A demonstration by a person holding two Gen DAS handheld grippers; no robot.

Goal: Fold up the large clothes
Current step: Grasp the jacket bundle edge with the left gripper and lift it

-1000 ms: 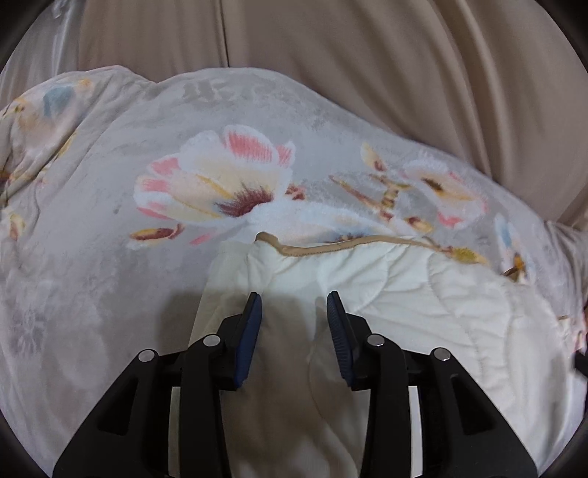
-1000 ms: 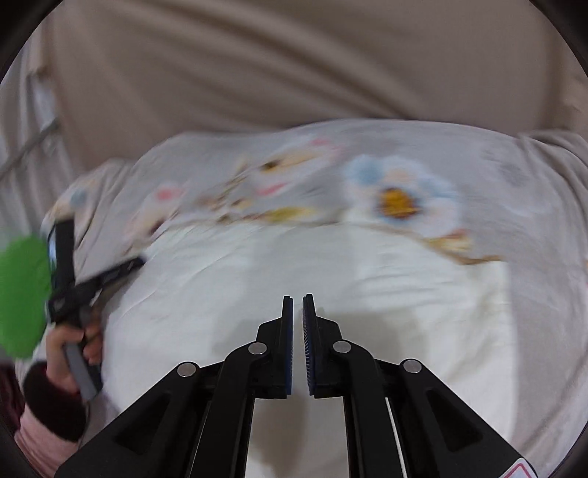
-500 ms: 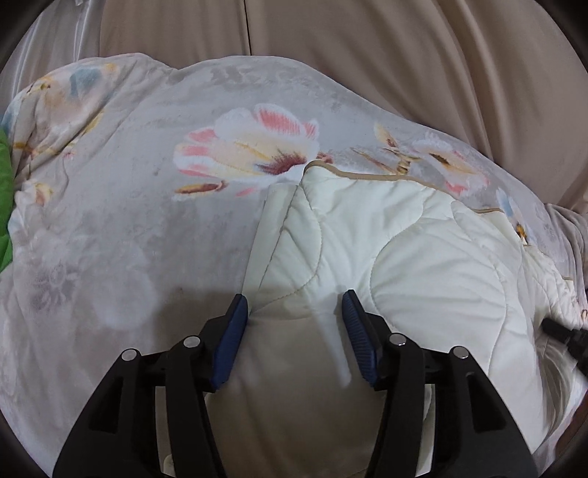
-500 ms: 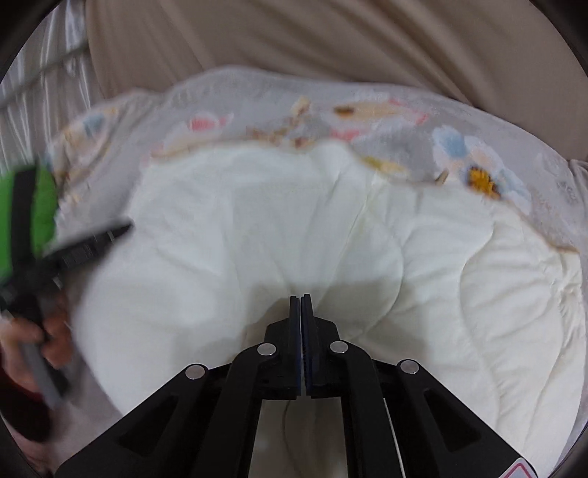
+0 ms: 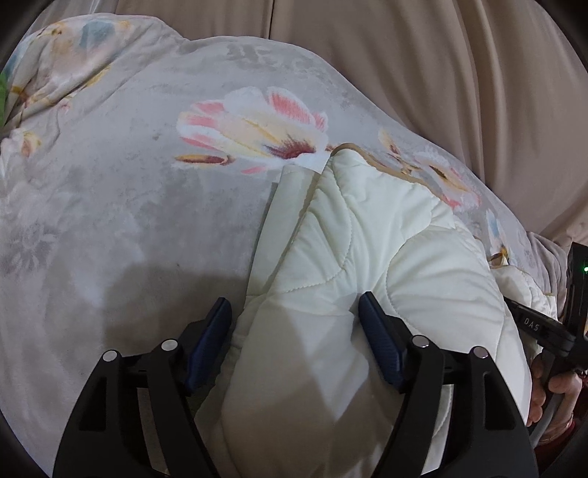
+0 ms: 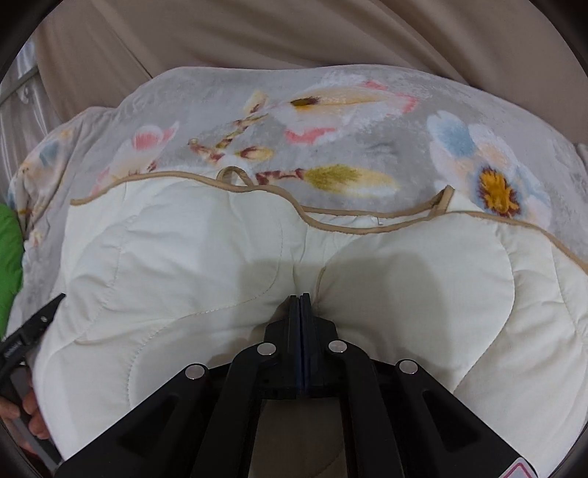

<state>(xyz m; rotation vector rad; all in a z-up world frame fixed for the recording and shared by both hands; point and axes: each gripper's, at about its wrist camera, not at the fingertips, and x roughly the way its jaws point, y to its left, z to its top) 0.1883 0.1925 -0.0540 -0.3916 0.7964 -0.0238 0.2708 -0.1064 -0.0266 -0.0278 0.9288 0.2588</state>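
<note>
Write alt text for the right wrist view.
The right gripper, jaws shut, presses into a cream quilted garment with tan piping, lying on a grey floral blanket. Beige curtain hangs behind.

Dim, warm indoor light, fisheye views.
Soft shadows are cast on the quilt (image 6: pixel 422 279); edges are bent and darkened.

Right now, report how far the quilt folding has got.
Done: the cream quilt lies doubled, tan-trimmed edges stacked on the floral blanket. In hand: the right gripper is shut on its near fold; the left gripper stands open astride a bunched end. Left: further folds to make it compact.
</note>
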